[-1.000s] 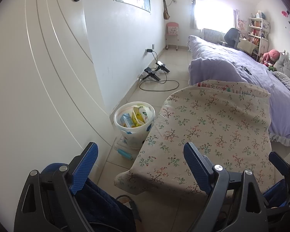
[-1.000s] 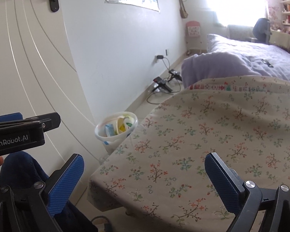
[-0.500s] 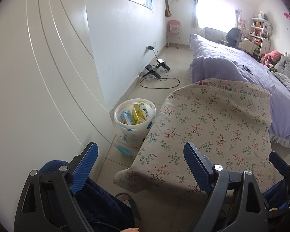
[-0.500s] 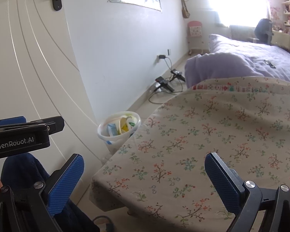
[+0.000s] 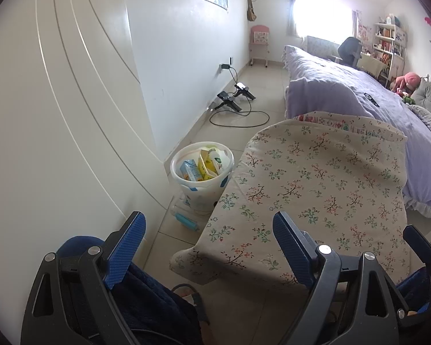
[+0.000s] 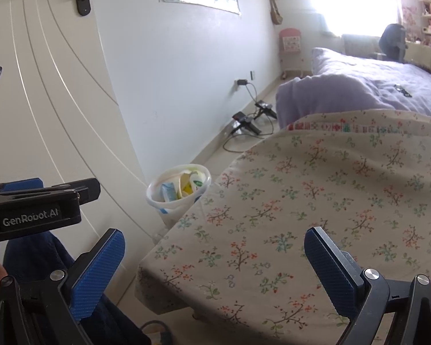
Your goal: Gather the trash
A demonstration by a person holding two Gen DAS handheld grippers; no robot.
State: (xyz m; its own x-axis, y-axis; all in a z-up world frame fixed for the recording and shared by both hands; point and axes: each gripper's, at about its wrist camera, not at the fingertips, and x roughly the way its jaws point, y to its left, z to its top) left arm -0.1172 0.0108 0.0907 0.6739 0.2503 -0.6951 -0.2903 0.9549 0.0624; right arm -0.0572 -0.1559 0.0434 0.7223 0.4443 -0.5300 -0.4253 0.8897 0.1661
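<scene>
Left wrist view: here we go, looking down the bedroom.
Left gripper [image 5: 207, 247]: blue pads spread wide, nothing between them, hanging over the near left corner of the table.
Table [image 5: 316, 189]: draped in a floral cloth, top bare, far edge against the purple bed [image 5: 359, 97].
Trash bin [image 5: 201, 176]: white, on the floor just beside the table's left edge, near the white door [image 5: 57, 115].
Trash [image 5: 199, 166]: a blue carton and yellow packets inside the bin, poking up to the rim.
Floor by the bin: a small teal item [image 5: 186, 221] lies at its base.
Further back: black cables and chargers [image 5: 232, 100] by the wall.

Right wrist view: same scene, lower angle.
Right gripper [image 6: 214, 264]: released too, jaws far apart, empty, above the table's near edge.
Left gripper body [image 6: 34, 210]: visible at the left, marked "GenRobot.AI".
Trash bin [image 6: 176, 194]: off the table's left edge, cartons [image 6: 169, 191] inside.
Person: dark blue clothing [image 6: 37, 258] at the bottom left.
</scene>
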